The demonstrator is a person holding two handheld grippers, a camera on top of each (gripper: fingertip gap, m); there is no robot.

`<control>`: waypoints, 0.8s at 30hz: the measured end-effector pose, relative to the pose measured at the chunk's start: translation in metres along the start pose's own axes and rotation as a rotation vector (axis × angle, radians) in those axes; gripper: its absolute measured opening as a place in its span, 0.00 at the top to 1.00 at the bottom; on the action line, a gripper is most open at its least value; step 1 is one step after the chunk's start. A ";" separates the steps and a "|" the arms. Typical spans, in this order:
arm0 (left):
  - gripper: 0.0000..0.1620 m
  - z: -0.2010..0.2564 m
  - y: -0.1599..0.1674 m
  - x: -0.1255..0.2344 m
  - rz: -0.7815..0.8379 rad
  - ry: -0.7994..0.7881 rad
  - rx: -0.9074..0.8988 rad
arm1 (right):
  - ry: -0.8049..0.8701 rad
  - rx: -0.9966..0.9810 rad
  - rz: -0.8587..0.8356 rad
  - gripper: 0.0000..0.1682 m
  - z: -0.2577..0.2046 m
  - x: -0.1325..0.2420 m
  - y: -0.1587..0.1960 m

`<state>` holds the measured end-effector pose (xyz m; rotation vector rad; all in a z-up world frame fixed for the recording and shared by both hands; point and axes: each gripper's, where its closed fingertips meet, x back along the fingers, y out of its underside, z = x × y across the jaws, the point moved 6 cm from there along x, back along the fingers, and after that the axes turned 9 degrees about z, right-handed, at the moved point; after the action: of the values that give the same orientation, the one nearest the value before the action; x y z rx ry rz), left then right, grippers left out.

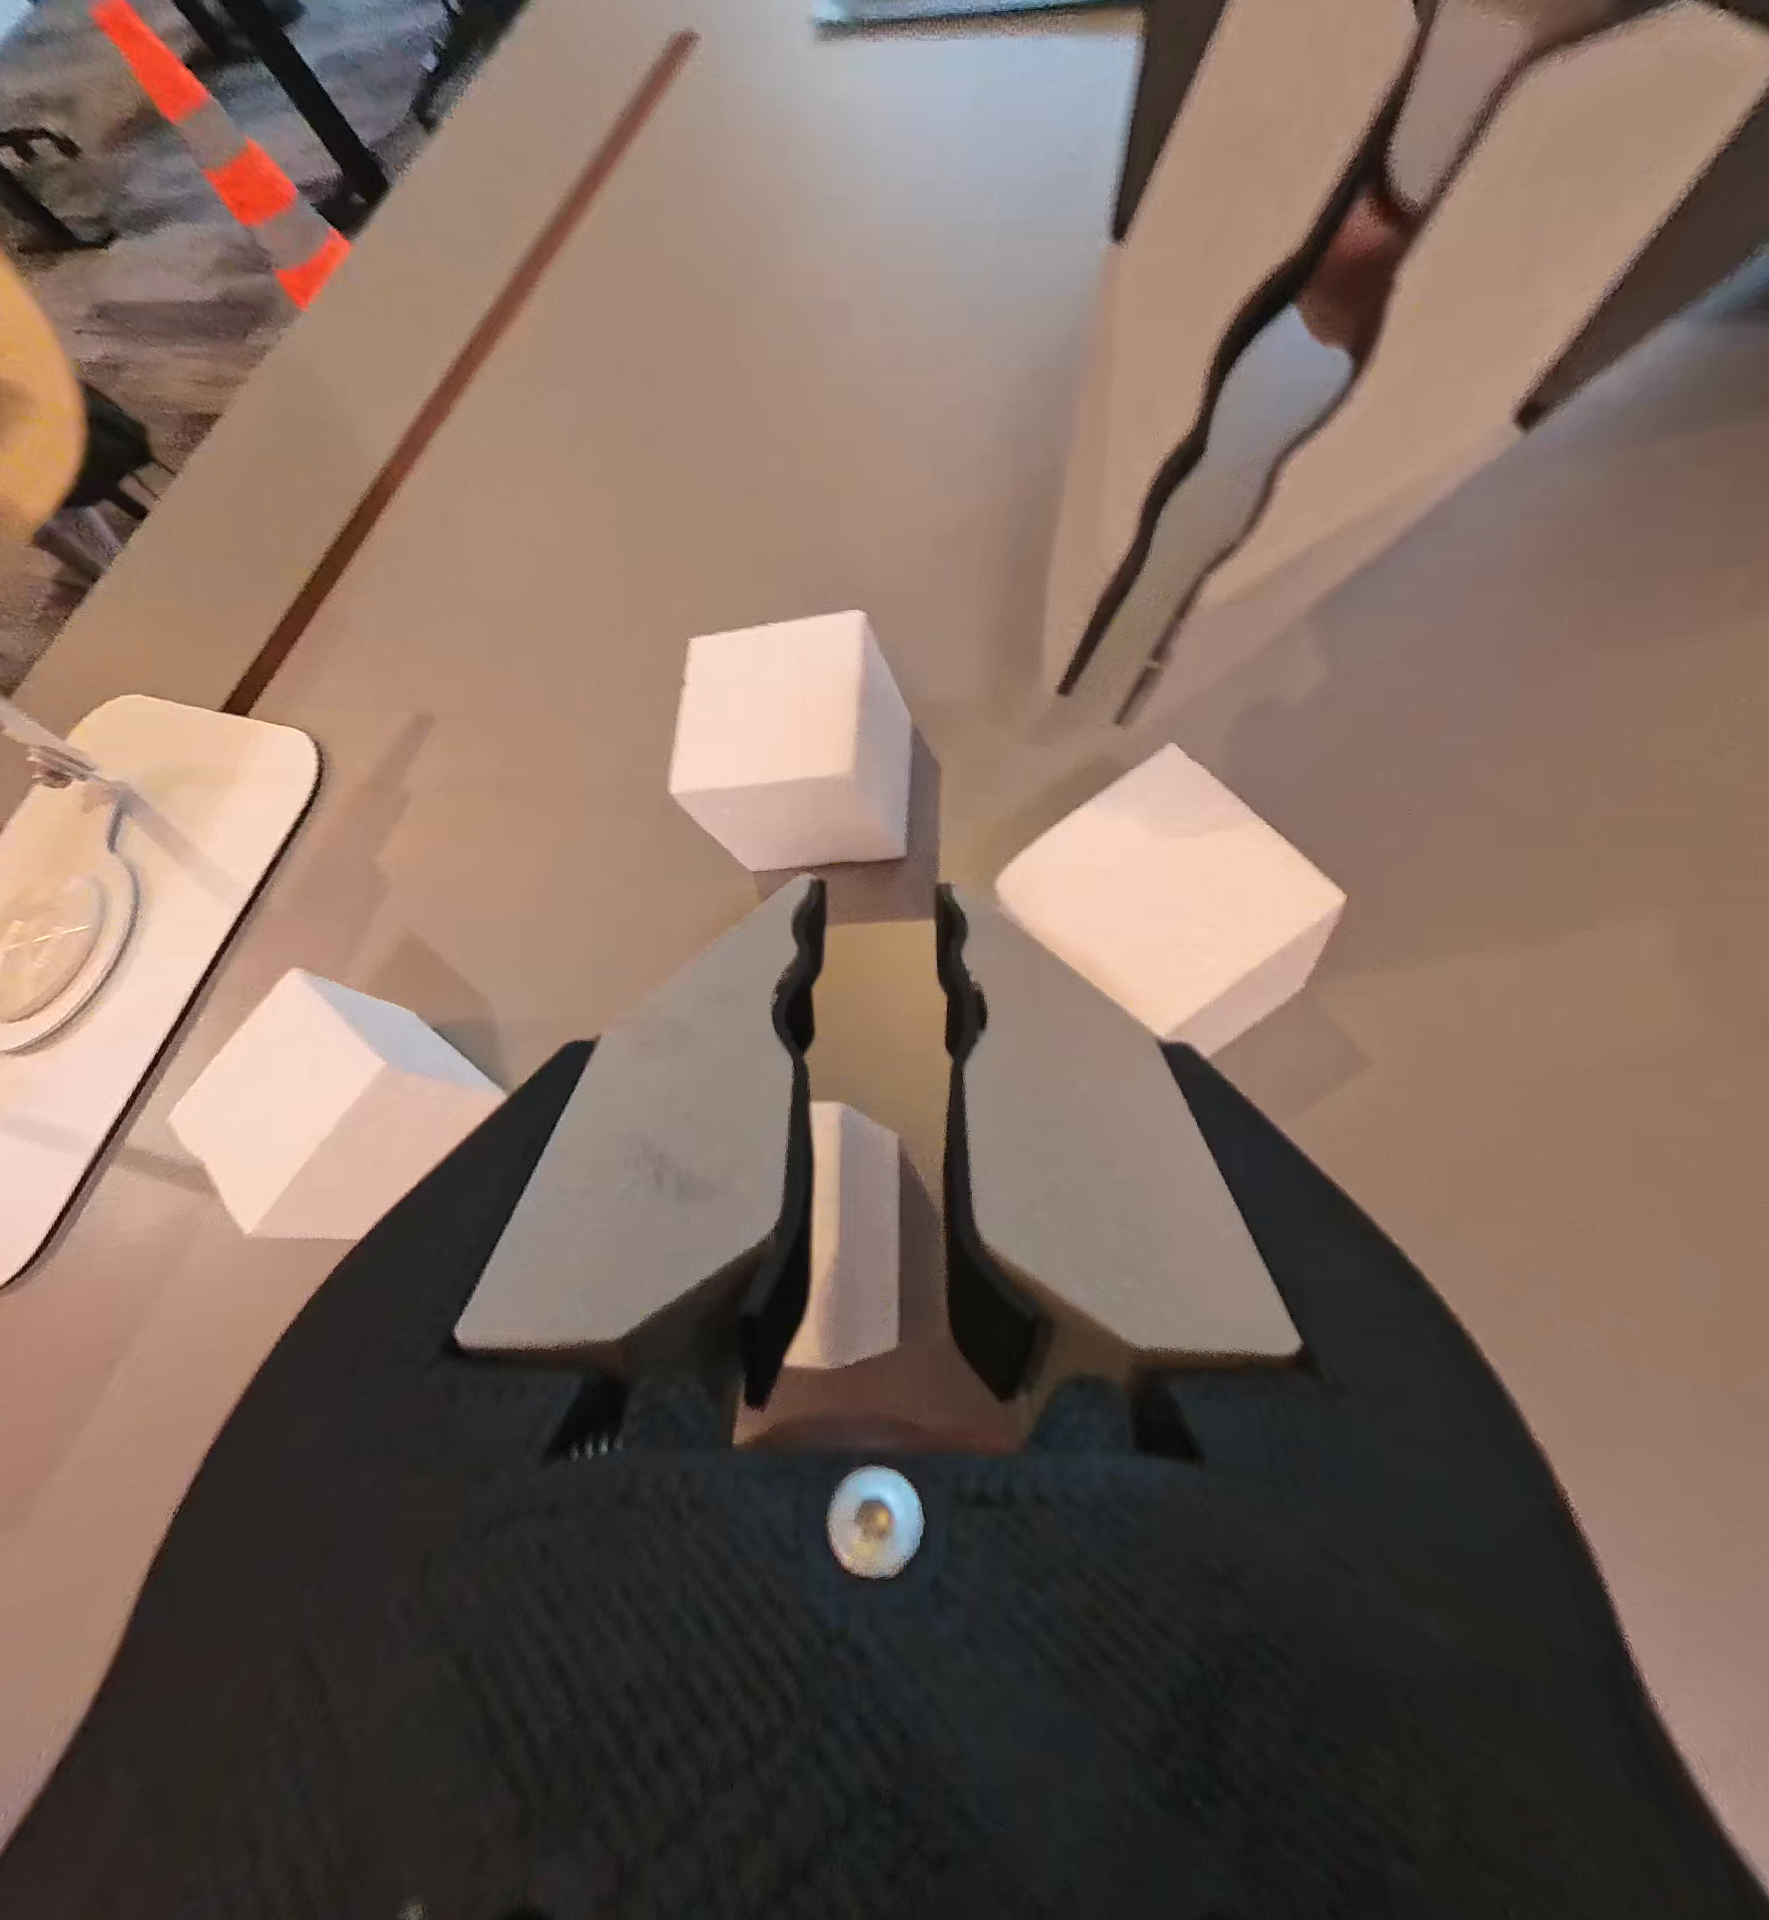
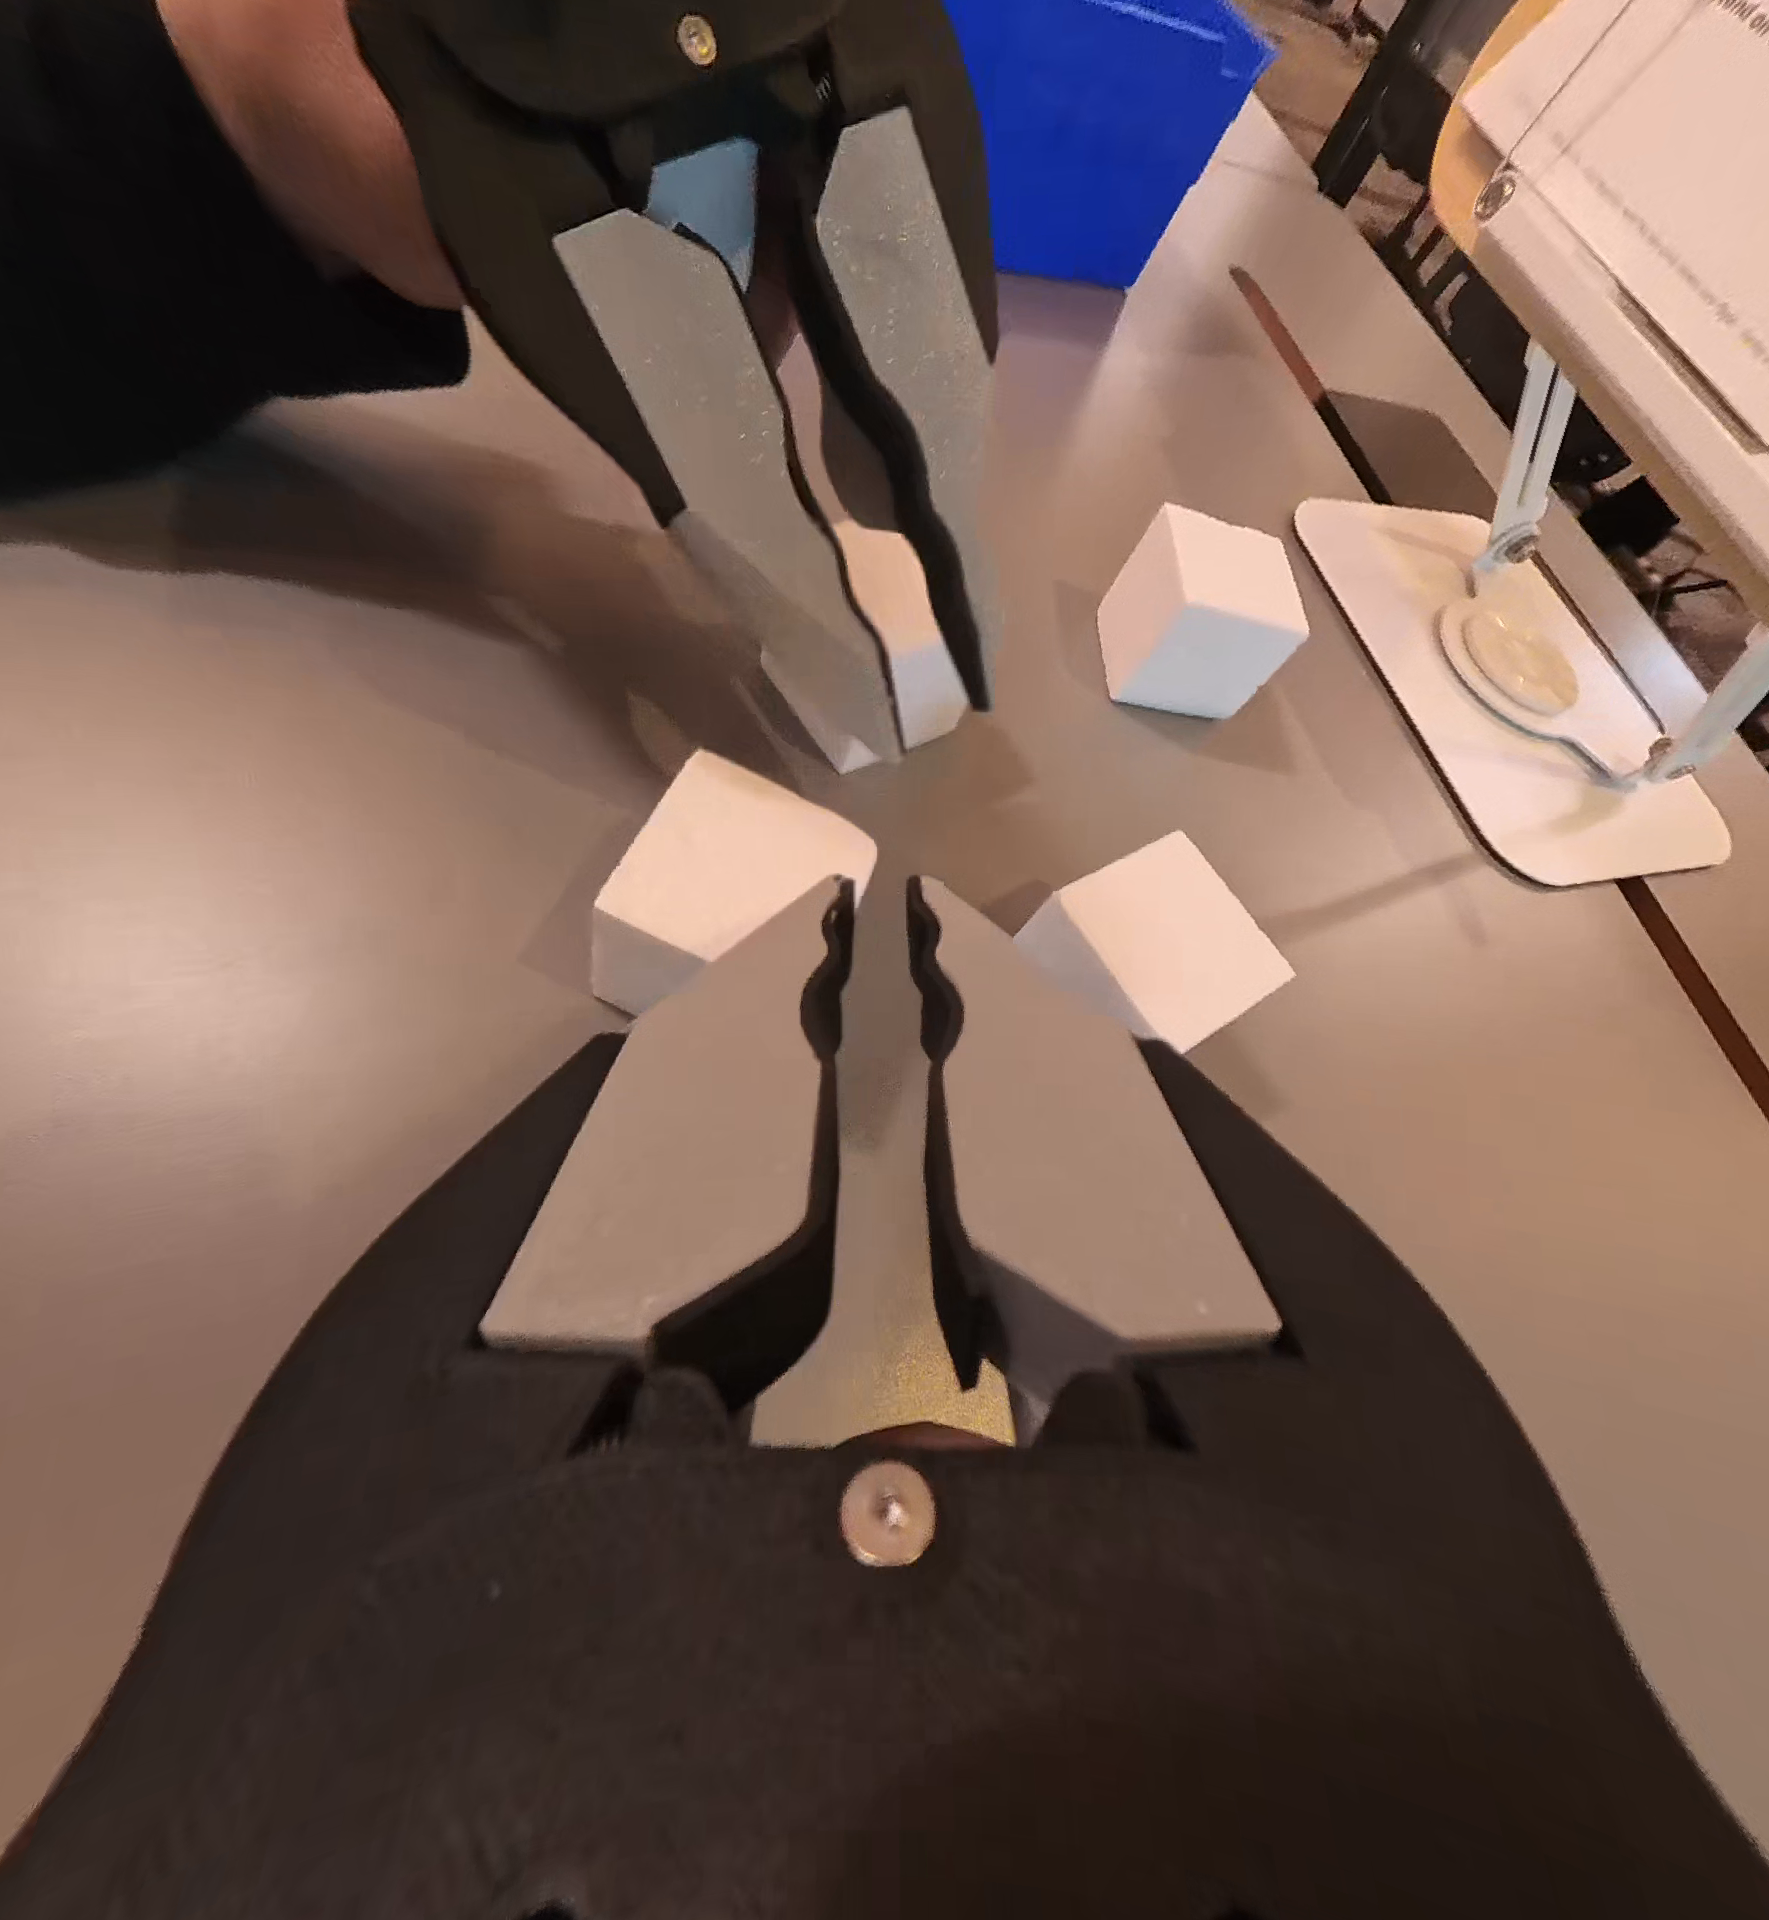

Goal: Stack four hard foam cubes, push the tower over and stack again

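Observation:
Four white foam cubes lie apart on the grey table, none stacked. In the left wrist view one cube sits just beyond my left gripper, one to its right, one to its left. The fourth shows through the finger gap, on the table under the fingers, not held. The left gripper is narrowly open and empty. My right gripper is almost closed and empty, tips between two cubes. The left gripper stands opposite it, tips near the table.
A white stand base with a clear arm sits by the table seam, close to one cube. A blue bin stands at the far end. A person's sleeve is at far left. The tips of one gripper are about 5 cm away from the tips of the other. About 6 cm separates my left fingertips from the cube. The right camera catches it too, in the right wrist view.

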<state>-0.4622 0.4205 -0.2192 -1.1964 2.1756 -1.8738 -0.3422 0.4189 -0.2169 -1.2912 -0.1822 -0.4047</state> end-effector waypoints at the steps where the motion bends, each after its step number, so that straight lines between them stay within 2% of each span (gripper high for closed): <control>1: 0.88 -0.005 -0.001 0.003 0.020 -0.023 0.025 | 0.004 -0.010 0.010 0.95 0.001 0.001 -0.001; 5: 0.85 -0.025 0.000 0.015 0.071 -0.111 0.129 | 0.037 -0.040 0.023 0.93 0.008 0.003 -0.001; 9: 0.81 -0.033 0.008 0.023 0.073 -0.097 0.228 | 0.062 -0.073 0.032 0.94 0.014 0.006 0.000; 11: 0.75 -0.036 0.014 0.025 0.054 -0.094 0.265 | 0.067 -0.082 0.036 0.94 0.015 0.007 0.000; 16: 0.68 -0.038 0.029 0.027 -0.006 -0.053 0.332 | 0.066 -0.080 0.034 0.94 0.015 0.007 0.001; 19: 0.67 -0.034 0.039 0.024 -0.066 -0.026 0.345 | 0.065 -0.077 0.033 0.94 0.015 0.007 0.000; 24: 0.66 -0.037 0.044 0.023 -0.078 -0.053 0.339 | 0.066 -0.079 0.037 0.94 0.015 0.009 0.000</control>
<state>-0.5193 0.4371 -0.2360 -1.2574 1.7138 -2.1039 -0.3331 0.4315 -0.2097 -1.3552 -0.0873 -0.4260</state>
